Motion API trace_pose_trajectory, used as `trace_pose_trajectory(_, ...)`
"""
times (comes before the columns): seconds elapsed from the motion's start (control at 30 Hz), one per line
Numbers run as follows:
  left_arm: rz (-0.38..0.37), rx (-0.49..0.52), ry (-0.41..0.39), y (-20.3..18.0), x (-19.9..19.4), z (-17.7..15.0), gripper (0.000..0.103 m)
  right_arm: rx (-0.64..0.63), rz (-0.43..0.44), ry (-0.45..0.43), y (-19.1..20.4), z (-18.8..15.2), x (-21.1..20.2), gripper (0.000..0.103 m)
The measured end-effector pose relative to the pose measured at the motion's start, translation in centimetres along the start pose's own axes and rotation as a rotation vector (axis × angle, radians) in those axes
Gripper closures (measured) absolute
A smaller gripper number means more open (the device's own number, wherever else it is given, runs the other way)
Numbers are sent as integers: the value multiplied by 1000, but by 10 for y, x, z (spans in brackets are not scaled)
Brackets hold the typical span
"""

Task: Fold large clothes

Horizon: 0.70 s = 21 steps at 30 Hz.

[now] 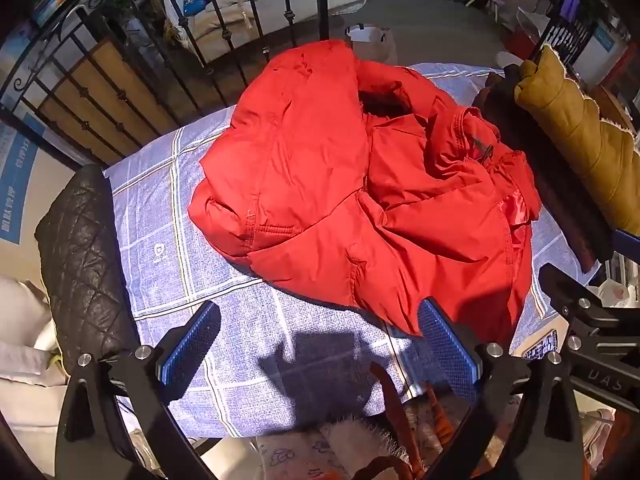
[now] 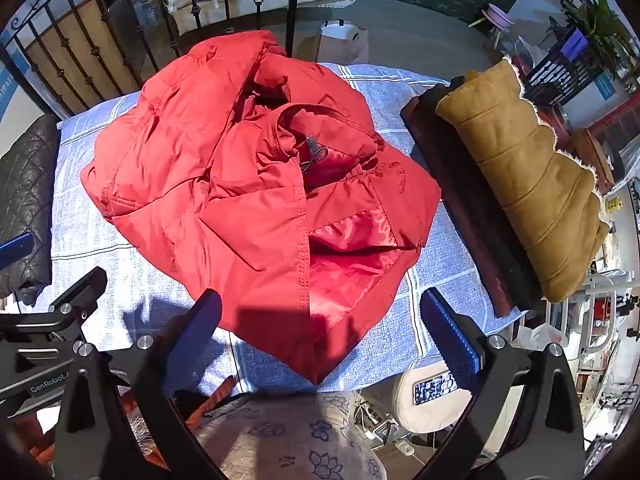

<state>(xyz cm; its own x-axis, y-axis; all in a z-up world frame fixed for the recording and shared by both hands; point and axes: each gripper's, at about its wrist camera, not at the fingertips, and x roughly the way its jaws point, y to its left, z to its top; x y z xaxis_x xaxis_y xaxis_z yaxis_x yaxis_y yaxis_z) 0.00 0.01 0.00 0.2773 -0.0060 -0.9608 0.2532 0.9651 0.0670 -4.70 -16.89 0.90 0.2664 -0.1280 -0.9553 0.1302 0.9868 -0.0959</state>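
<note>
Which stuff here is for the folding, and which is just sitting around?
For the job:
red jacket, lying crumpled
blue checked cloth under it
left hand-held gripper, open
right hand-held gripper, open

Just lying about:
tan coat
black quilted jacket
iron railing
white bag on the floor

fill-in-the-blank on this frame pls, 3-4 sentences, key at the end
1. The crumpled puffy jacket lying on the blue checked cloth is ____ in colour.
2. Both the left gripper and the right gripper have their jaws ____, holding nothing.
3. The folded tan suede coat with a fur trim lies to the ____ of the jacket.
4. The quilted garment at the cloth's left edge is ____.

Missing words: red; open; right; black
</note>
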Motion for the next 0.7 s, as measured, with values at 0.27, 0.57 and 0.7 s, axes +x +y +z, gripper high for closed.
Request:
trace_pose_trajectory(0.27, 11, 5, -12, 0, -4, -3, 6, 2, -4, 19, -2, 0, 1, 5)
trace_pose_trajectory(0.57, 8, 0, 11, 1, 3, -2, 6, -12, -4, 22, 1, 0, 4, 5)
trace_pose_trajectory(0.7, 12, 0, 12, 2, 3, -3, 6, -11, -16, 22, 1, -2, 5, 5)
